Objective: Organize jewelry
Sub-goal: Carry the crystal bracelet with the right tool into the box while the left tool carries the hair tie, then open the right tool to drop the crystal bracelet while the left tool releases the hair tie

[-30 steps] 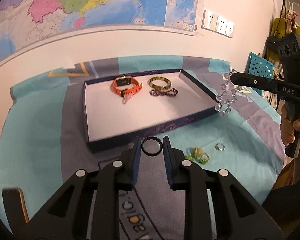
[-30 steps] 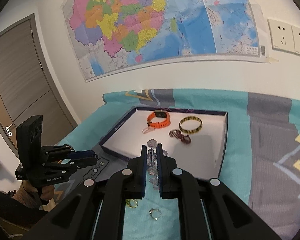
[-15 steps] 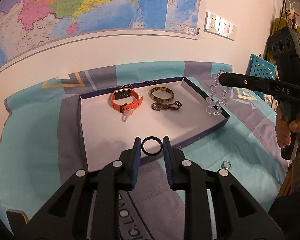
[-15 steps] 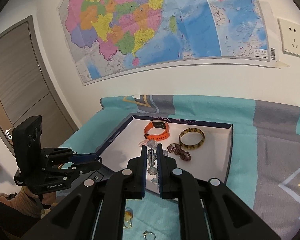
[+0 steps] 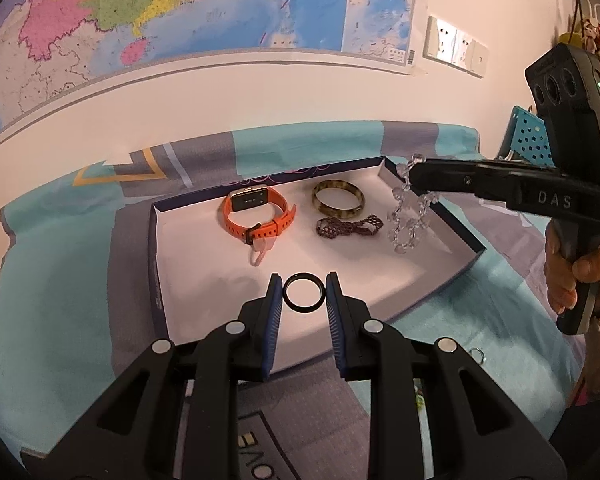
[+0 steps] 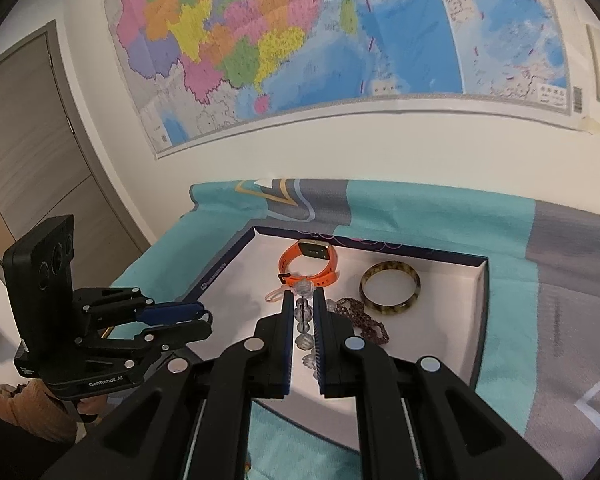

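My left gripper (image 5: 303,280) is shut on a black ring (image 5: 303,293) and holds it over the near part of the white-lined box (image 5: 156,276). My right gripper (image 6: 303,298) is shut on a clear bead bracelet (image 6: 303,312); in the left wrist view the bracelet (image 5: 406,224) hangs over the box's right side. The box (image 6: 478,320) holds an orange watch (image 5: 256,212), a tortoiseshell bangle (image 5: 338,199) and a dark red beaded bracelet (image 5: 348,227). They also show in the right wrist view: watch (image 6: 312,264), bangle (image 6: 390,289), beaded bracelet (image 6: 360,316).
The box lies on a teal and grey cloth (image 5: 60,280). A small silver ring (image 5: 477,355) lies on the cloth right of my left gripper. A wall with a map stands close behind. A blue perforated basket (image 5: 528,136) is at the far right.
Both grippers have moved forward over the box. The bead bracelet has come from outside the right wall to hang above the box's inside. The black ring now sits over the white floor.
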The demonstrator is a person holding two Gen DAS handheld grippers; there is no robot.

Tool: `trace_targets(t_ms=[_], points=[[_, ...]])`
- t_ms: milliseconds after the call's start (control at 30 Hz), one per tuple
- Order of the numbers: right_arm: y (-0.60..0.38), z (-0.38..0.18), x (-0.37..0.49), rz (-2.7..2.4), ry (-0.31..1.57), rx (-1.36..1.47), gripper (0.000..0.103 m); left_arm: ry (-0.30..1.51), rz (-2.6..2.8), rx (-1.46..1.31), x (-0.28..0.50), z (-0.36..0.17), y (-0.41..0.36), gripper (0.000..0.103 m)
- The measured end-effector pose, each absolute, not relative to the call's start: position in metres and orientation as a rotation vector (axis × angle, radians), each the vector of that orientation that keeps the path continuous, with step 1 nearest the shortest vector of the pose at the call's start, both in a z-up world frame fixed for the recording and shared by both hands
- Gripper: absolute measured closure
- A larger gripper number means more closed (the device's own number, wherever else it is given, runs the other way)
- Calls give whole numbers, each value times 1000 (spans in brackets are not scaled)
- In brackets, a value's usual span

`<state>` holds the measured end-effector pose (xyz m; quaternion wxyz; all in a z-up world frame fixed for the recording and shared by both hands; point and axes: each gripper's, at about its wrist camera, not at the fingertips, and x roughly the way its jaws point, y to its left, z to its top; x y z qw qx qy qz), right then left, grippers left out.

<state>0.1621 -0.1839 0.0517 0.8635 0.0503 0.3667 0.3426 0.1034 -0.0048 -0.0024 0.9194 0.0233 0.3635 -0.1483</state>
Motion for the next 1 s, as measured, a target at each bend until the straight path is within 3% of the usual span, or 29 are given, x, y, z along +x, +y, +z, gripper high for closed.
trace_targets(t_ms=[1000], points=[[-169,18,202,706,845,112,95,872,-280,32,165,-35,-13,80]])
